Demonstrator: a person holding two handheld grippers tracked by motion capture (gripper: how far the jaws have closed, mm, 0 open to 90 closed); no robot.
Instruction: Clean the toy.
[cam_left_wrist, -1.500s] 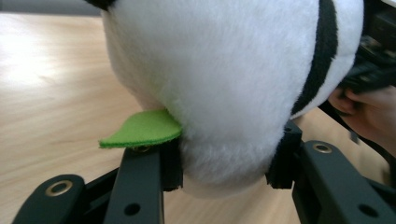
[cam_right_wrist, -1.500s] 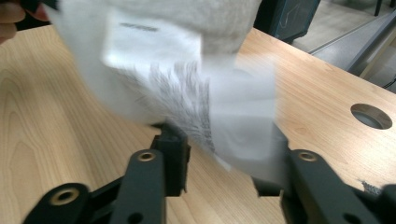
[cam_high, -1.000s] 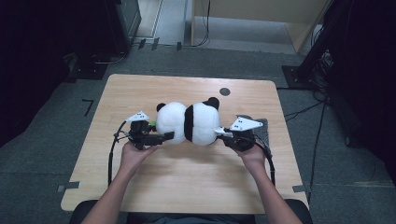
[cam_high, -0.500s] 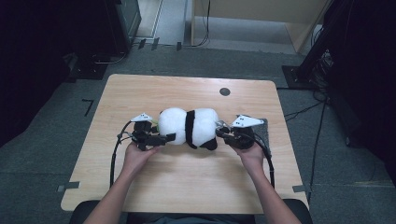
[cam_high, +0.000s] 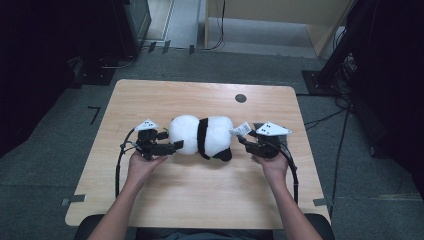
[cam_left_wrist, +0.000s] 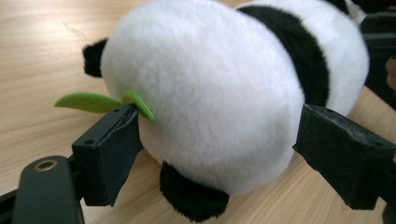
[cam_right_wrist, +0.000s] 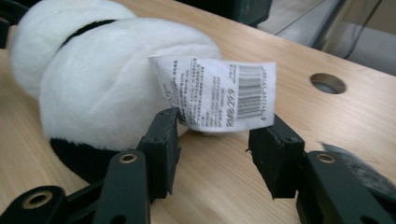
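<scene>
The black-and-white plush panda toy looks soft and furry, with flat green felt leaves and a smooth white paper tag; the pale wooden table is matt, finely grained.

Wooden table, round hole near far edge; plush panda lying mid-table.

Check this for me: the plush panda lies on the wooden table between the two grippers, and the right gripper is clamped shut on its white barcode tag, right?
Not quite. The plush panda does lie on the wooden table between the grippers, but the right gripper is not clamped on the white barcode tag. Its jaws have just been opening and stand apart below the tag, as the right gripper view shows.
</scene>
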